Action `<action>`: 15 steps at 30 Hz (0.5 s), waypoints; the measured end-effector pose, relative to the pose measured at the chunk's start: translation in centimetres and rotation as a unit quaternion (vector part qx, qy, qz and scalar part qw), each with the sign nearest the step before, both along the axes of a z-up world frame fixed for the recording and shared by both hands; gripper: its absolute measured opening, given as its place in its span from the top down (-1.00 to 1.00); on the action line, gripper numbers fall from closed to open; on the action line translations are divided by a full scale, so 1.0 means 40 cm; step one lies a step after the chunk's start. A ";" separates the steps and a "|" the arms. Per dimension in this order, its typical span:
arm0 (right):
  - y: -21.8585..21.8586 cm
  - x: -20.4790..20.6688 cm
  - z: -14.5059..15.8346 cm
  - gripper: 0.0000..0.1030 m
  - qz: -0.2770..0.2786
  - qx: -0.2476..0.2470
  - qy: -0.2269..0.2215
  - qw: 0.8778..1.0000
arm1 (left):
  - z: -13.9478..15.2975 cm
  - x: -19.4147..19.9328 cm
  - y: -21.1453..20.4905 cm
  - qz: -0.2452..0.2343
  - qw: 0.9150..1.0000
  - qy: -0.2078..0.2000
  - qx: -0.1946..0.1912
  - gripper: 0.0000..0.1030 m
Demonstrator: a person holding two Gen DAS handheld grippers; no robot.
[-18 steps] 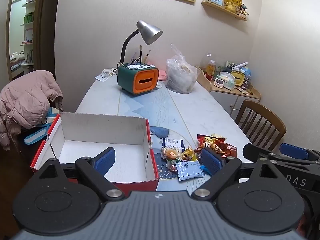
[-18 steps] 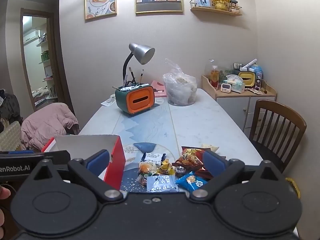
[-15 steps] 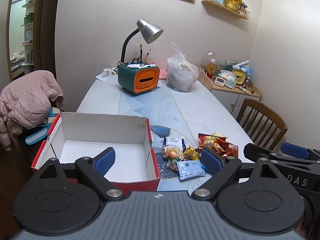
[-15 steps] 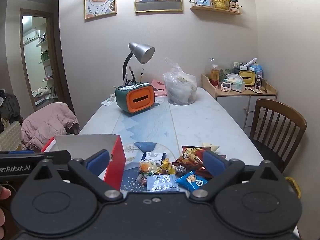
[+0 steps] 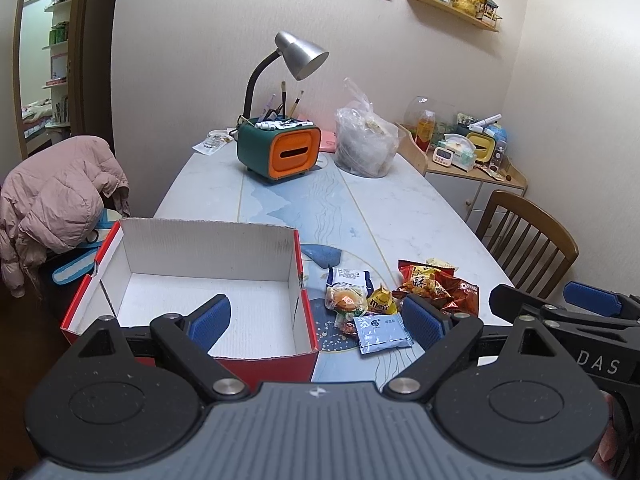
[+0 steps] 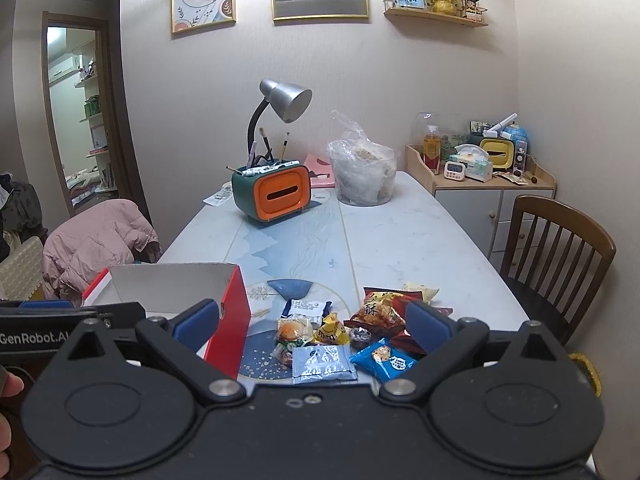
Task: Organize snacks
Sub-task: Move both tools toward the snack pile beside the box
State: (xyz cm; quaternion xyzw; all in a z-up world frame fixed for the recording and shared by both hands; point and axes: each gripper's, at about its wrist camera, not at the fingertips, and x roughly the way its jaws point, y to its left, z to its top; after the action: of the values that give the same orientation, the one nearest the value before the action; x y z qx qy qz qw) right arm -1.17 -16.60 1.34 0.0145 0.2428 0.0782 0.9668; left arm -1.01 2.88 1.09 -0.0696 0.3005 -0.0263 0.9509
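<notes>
Both grippers hung above the near edge of the table (image 6: pixel 400 248), jaws spread wide and holding nothing: the left gripper (image 5: pixel 316 322) partly over the empty red box (image 5: pixel 200 276), the right gripper (image 6: pixel 314 326) over the pile of snacks (image 6: pixel 344 336) lying just right of that box.

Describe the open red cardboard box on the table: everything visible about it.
The open red cardboard box is rectangular, lidless and upright, glossy red outside with plain white corrugated card inside. Nothing lies in it. It rests flat at the near left end of the pale marble-look table, its right wall beside, not touching, the pile of wrapped snacks. Neither gripper touches it.
</notes>
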 end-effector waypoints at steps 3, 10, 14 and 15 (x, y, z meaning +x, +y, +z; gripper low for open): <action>-0.001 0.000 0.001 -0.94 -0.001 -0.003 0.000 1.000 | -0.001 0.000 -0.002 0.001 1.000 0.001 0.001 -0.81; -0.030 -0.001 -0.003 -0.96 -0.001 0.001 0.009 1.000 | -0.005 0.002 -0.021 0.004 1.000 0.004 0.006 -0.81; -0.049 0.004 -0.011 -0.94 0.002 0.006 0.012 1.000 | -0.009 0.008 -0.045 0.006 1.000 0.007 0.013 -0.81; -0.054 0.006 -0.012 -0.93 0.003 0.006 0.013 1.000 | -0.010 0.010 -0.052 0.007 1.000 0.008 0.015 -0.81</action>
State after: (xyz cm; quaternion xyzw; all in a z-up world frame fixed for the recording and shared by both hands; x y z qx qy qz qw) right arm -0.94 -18.76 0.86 0.0208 0.2548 0.0822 0.9633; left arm -0.62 0.78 0.69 -0.0581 0.3084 -0.0144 0.9494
